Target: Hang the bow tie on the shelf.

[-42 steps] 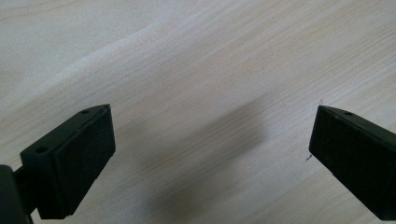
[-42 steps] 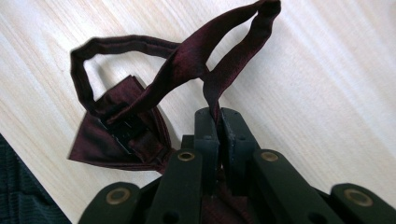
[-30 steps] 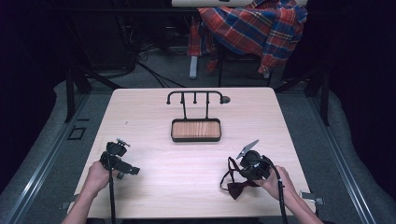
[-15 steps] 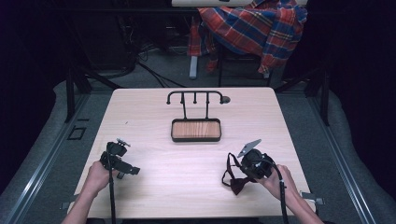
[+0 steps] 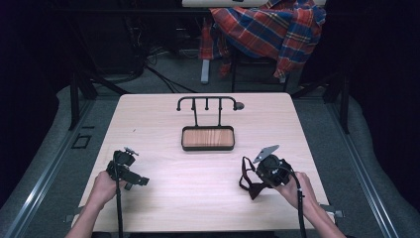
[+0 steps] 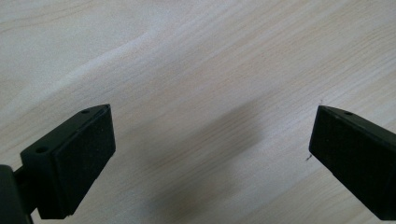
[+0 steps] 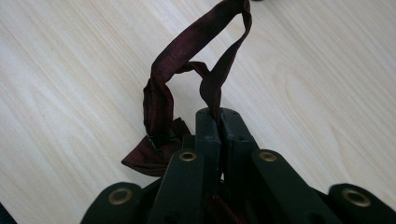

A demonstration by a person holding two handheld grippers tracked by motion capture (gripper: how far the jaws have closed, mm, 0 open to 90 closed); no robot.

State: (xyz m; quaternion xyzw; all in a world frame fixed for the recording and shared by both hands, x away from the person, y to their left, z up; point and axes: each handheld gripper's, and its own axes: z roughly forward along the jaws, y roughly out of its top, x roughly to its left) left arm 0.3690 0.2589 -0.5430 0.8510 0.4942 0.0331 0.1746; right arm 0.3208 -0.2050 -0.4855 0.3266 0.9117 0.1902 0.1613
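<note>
A dark maroon bow tie (image 7: 161, 100) with a looped strap hangs from my right gripper (image 7: 219, 114), whose jaws are shut on its strap. In the high view the bow tie (image 5: 250, 184) droops onto the table at the front right, in front of the right gripper (image 5: 257, 173) held by a hand. My left gripper (image 5: 139, 180) rests low at the front left, open. In the left gripper view its pads (image 6: 86, 161) stand wide apart over bare wood. A black hook rack with a wooden tray base (image 5: 207, 138) stands at the table's middle back.
The light wooden table (image 5: 198, 198) has dark floor and metal rails around it. A plaid shirt (image 5: 267, 29) hangs over a chair behind the table. Cables trail from both grippers toward the front edge.
The right gripper with the bow tie has shifted slightly; the tie hangs a little differently. The left gripper has stayed in place.
</note>
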